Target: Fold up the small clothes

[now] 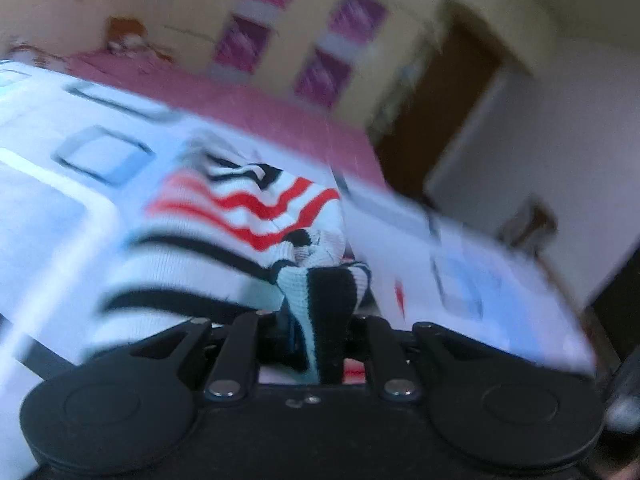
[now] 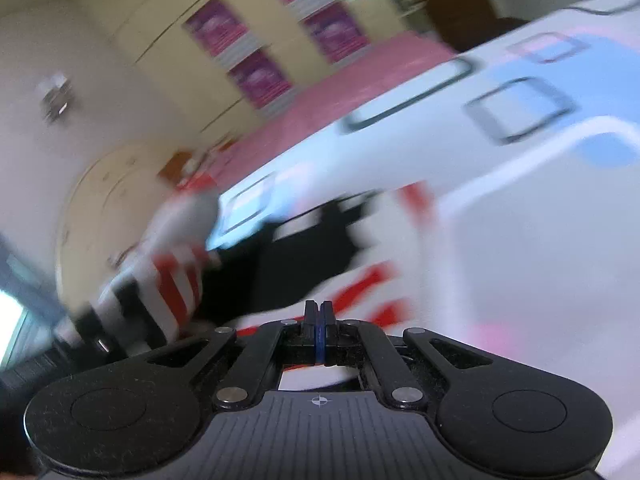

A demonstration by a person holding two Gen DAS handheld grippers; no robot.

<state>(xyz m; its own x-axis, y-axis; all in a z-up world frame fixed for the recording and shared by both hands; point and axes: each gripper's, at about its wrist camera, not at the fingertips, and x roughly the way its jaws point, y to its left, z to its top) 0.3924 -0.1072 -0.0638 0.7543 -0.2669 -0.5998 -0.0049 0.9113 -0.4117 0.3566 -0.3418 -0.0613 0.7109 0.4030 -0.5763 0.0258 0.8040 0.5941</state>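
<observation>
A small white knit garment point(image 1: 224, 220) with red and black stripes lies on a white bedsheet point(image 1: 72, 208) printed with blue patches and dark squares. My left gripper point(image 1: 320, 320) is shut on a bunched black-and-white edge of the garment, which fills the gap between its jaws. In the right wrist view the same garment point(image 2: 280, 256) stretches from the bedsheet point(image 2: 540, 240) leftward, blurred by motion. My right gripper point(image 2: 319, 312) is shut, its jaws pressed together right in front of the garment; whether any cloth is pinched I cannot tell.
A pink bed cover point(image 1: 248, 96) lies beyond the sheet. A cream wardrobe with purple panels point(image 1: 280, 32) stands behind the bed. A brown door point(image 1: 436, 112) and a white wall are at the right. The sheet's edge drops off at the right point(image 1: 560, 304).
</observation>
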